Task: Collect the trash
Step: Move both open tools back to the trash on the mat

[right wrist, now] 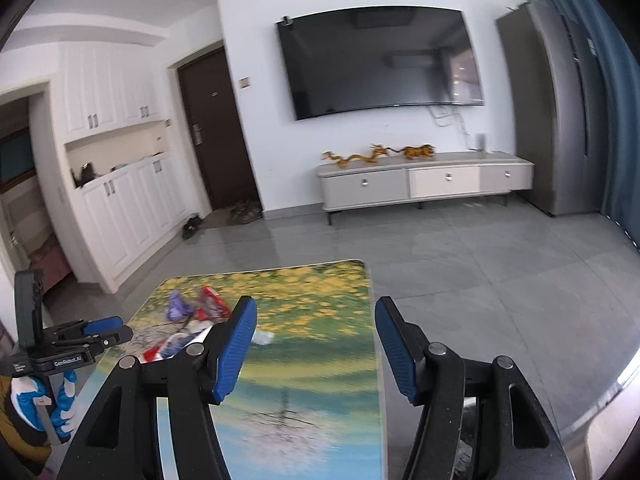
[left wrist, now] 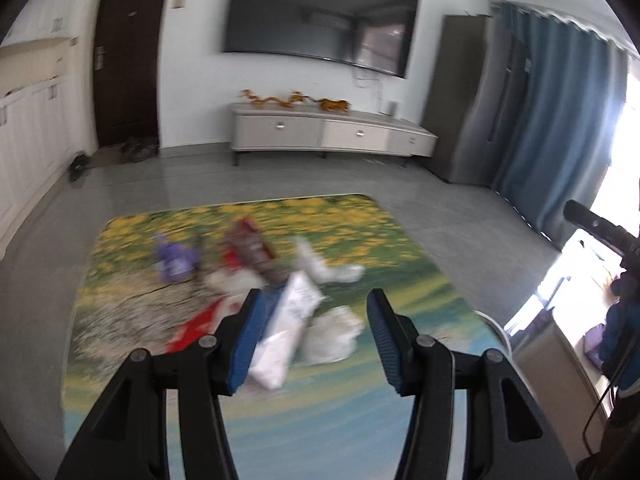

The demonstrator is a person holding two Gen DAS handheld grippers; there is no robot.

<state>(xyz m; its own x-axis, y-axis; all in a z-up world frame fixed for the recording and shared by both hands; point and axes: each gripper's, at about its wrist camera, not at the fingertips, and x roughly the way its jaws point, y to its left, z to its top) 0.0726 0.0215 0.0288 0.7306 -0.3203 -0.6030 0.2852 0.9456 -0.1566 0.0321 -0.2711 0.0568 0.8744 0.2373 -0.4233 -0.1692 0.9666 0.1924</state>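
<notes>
Trash lies in a loose heap on a table with a printed flower-landscape top. In the blurred left wrist view my left gripper hovers open over the heap. A white wrapper and crumpled white plastic lie below its jaws, untouched. Farther off are a purple packet, a dark red packet and a red wrapper. My right gripper is open and empty above the table. There the purple packet, red packet and left gripper show at left.
A gloved hand holds the left gripper. Grey tiled floor surrounds the table. Against the far wall stand a low TV cabinet under a TV, a dark door, white cupboards and a grey fridge.
</notes>
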